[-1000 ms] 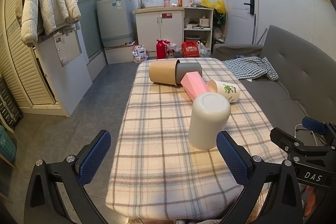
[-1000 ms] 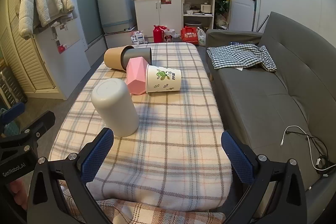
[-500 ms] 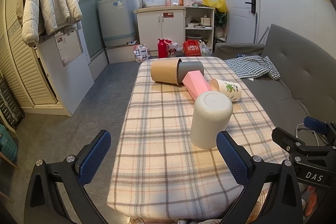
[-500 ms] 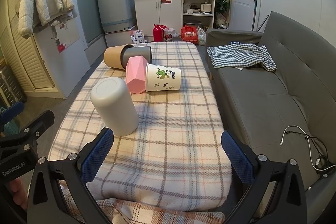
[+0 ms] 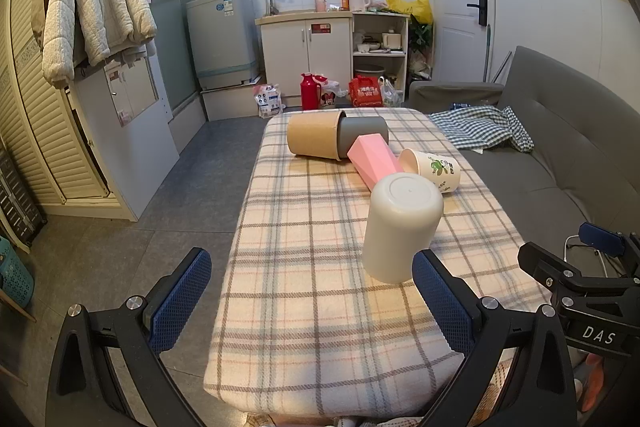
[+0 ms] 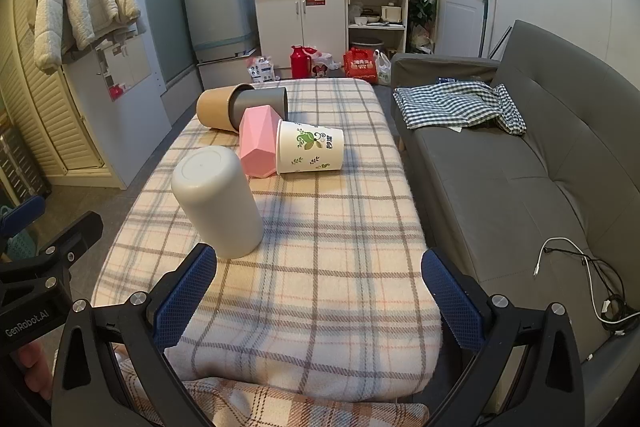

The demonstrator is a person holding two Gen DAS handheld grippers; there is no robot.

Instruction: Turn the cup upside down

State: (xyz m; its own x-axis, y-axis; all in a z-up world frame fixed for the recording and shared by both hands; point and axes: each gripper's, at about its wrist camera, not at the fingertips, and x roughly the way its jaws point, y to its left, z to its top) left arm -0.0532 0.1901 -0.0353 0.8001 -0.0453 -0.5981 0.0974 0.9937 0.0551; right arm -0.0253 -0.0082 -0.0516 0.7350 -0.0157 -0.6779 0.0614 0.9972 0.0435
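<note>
1. The mouth of the white cup (image 5: 402,227) is hidden, because it is pressed down onto the checked cloth (image 5: 320,267) on the worktop (image 6: 320,379).
2. The near end of the worktop is cut off at the bottom of both views, and its legs are not seen.
3. The grey cup (image 5: 362,133) is partly hidden inside the brown cup (image 5: 314,139); only its far end is seen.
4. The small words on the paper cup (image 6: 310,151) are too small to be read.
5. The left tool (image 5: 312,307) is held low at the near end of the worktop and is pointed along it. Its two blue pads are spread wide, and nothing is held between them.
6. The right tool (image 6: 320,301) is held beside it, also low and pointed along the worktop. Its pads are spread wide too, and nothing is held.
7. The white cup is stood on the cloth with its flat bottom up. Its long side runs up and down, and it looks a little tilted in both views.
8. The white cup is seen just past the right pad of the left tool and just past the left pad of the right tool.
9. The pink cup (image 6: 258,143), the paper cup and the brown cup are laid on their sides behind the white cup.
</note>
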